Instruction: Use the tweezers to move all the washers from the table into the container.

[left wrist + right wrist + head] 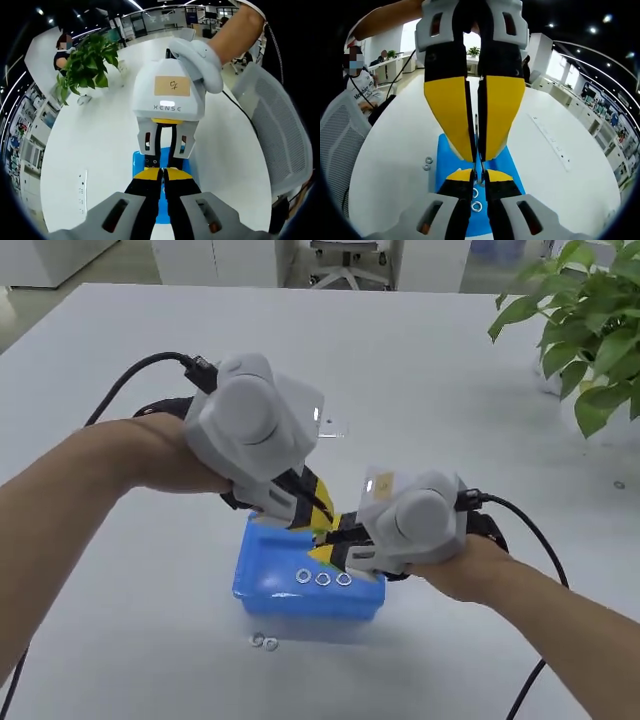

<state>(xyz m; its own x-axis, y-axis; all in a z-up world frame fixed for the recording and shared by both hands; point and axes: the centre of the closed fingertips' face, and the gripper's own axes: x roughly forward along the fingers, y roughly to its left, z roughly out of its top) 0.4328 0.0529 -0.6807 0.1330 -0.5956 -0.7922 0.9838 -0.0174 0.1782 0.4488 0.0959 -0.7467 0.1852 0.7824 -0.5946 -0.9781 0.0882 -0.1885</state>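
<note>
Steel tweezers sit clamped in the right gripper, jaws nearly closed. Their long axis points straight ahead into the left gripper, pinched equally tight. Below, washers lie on the container, and two more lie leftward on the table.

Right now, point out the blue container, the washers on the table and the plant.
blue container point(300, 602): head view, front wall.
table washers point(265, 642): head view, middle of the pair.
plant point(605, 345): head view, a leaf.

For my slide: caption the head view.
Left gripper and right gripper meet over container holding three washers; two washers on table.
</note>
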